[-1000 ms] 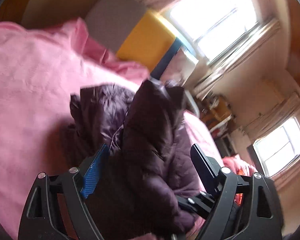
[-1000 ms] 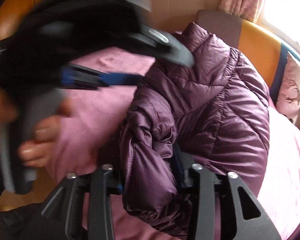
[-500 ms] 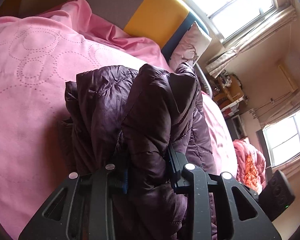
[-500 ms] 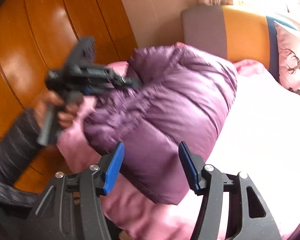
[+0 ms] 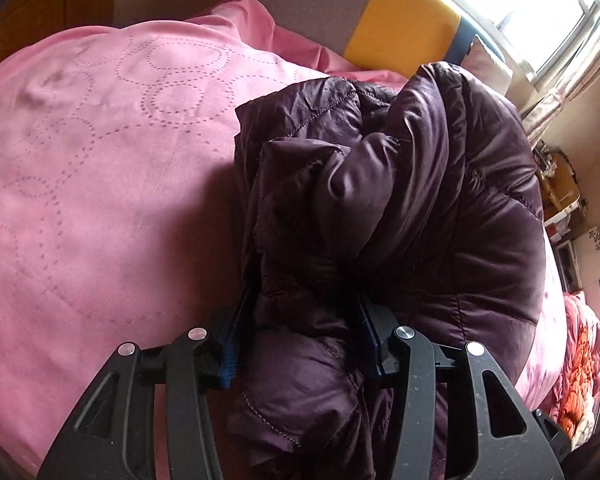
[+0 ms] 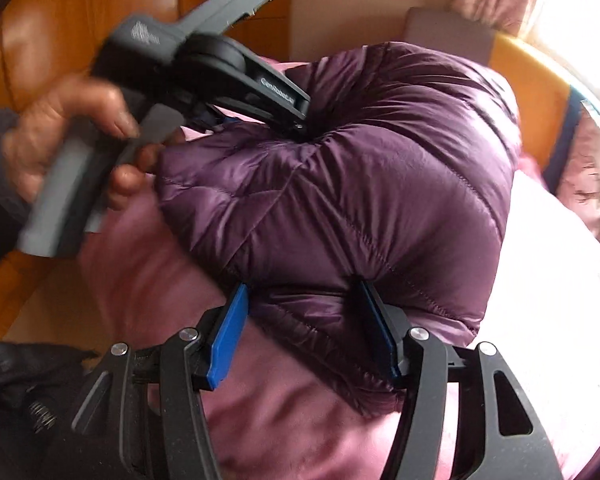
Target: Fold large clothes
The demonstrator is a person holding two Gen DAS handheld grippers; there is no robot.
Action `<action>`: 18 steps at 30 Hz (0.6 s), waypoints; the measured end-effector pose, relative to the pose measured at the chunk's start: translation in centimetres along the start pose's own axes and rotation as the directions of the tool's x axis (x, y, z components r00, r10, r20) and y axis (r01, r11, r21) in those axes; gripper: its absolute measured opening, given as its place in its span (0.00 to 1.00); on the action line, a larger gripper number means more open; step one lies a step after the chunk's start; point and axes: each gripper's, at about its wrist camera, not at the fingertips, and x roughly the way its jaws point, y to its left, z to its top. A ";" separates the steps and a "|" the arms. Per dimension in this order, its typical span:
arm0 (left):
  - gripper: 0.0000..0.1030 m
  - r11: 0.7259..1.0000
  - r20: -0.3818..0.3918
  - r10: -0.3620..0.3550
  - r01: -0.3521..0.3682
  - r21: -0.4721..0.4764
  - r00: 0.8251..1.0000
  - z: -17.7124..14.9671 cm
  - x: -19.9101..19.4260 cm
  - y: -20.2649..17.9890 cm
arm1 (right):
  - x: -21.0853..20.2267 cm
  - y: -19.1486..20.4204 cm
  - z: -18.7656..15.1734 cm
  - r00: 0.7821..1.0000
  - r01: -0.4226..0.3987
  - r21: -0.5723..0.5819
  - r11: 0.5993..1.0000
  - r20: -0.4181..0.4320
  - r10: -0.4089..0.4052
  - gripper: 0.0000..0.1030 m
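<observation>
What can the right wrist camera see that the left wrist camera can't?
Only the right wrist view shows the person's hand around the left gripper's grey handle, the orange wooden wall behind it, and the right gripper, whose jaws are opening around the jacket's near edge.

Only the left wrist view shows the dotted circle pattern on the bedspread, the far window and the orange bedding at the right edge.

Both show the purple puffy jacket bunched on the pink bedspread, the yellow headboard, and the left gripper, its jaws opening with jacket between them.
</observation>
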 end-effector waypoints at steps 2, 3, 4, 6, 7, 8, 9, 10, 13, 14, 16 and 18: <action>0.55 1.000 0.023 0.020 -0.020 0.010 1.000 -0.1 -0.4 0.0 | -2.1 -2.2 0.7 0.995 -0.104 0.053 0.993 0.013 0.103 0.65; 0.55 1.000 0.034 0.022 -0.023 0.021 0.999 -0.1 -0.5 -0.1 | -3.2 -3.4 1.3 0.993 -0.114 0.073 0.991 0.041 0.111 0.65; 0.55 0.999 0.046 0.027 -0.029 0.036 0.999 -0.1 -0.7 -0.2 | -4.3 -4.5 2.0 0.992 -0.106 0.095 0.990 0.077 0.098 0.68; 0.55 0.996 0.068 0.045 -0.049 0.068 0.997 -0.3 -1.2 -0.6 | -5.8 -7.3 3.9 0.985 -0.101 0.179 0.979 0.157 0.073 0.74; 0.55 0.995 0.076 0.054 -0.060 0.082 0.996 -0.3 -1.4 -0.9 | -6.2 -8.8 4.9 0.980 -0.095 0.231 0.968 0.195 0.050 0.77; 0.55 0.992 0.091 0.067 -0.077 0.104 0.994 -0.5 -1.5 -1.3 | -6.1 -9.9 6.0 0.976 -0.081 0.264 0.961 0.217 0.022 0.79; 0.55 0.989 0.103 0.075 -0.087 0.117 0.992 -0.6 -1.5 -1.4 | -5.8 -11.0 7.1 0.973 -0.063 0.292 0.954 0.230 -0.006 0.79; 0.55 0.987 0.113 0.081 -0.095 0.128 0.990 -0.7 -1.6 -1.5 | -5.1 -11.8 8.2 0.972 -0.049 0.319 0.946 0.234 -0.028 0.79; 0.55 0.980 0.147 0.102 -0.125 0.157 0.984 -1.2 -1.8 -1.8 | -2.2 -13.6 11.6 0.973 -0.011 0.357 0.934 0.219 -0.072 0.79; 0.55 0.977 0.154 0.109 -0.134 0.165 0.982 -1.0 -1.6 -2.0 | -0.8 -13.2 12.9 0.975 0.021 0.357 0.934 0.197 -0.098 0.78; 0.55 0.970 0.171 0.123 -0.155 0.186 0.978 -1.3 -1.5 -2.1 | 1.2 -13.2 13.9 0.981 0.072 0.363 0.929 0.142 -0.132 0.78; 0.55 0.967 0.179 0.133 -0.167 0.194 0.975 -1.3 -1.0 -2.2 | 3.8 -13.5 14.4 0.980 0.146 0.363 0.920 0.075 -0.185 0.79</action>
